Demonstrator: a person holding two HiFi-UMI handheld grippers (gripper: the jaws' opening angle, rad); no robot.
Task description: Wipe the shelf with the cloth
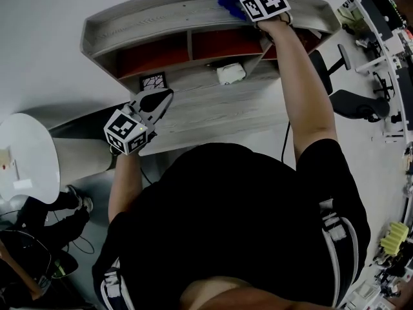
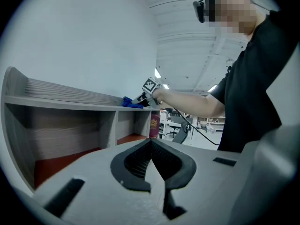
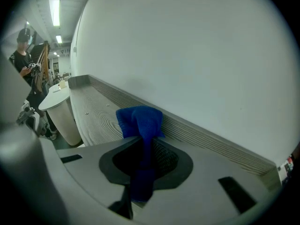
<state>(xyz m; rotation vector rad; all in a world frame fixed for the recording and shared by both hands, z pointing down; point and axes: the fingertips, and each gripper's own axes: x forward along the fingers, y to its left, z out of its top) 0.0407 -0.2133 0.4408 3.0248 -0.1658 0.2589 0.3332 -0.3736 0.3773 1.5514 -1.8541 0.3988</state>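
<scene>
Cloth (image 3: 139, 118), judged soft, light and limp, is being pinched at a bunched fold by the right tool (image 3: 140, 143) on the shelf (image 1: 161, 17), upper centre of frame. The left tool (image 2: 151, 145) is being held closed and empty.

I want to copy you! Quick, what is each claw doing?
Left claw: shut, empty.
Right claw: shut on the cloth.

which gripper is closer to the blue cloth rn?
Right. The right gripper is clamped on the blue cloth atop the grey wooden shelf. The left gripper, shut and empty, hangs lower over the grey desk top, well apart from it.
</scene>
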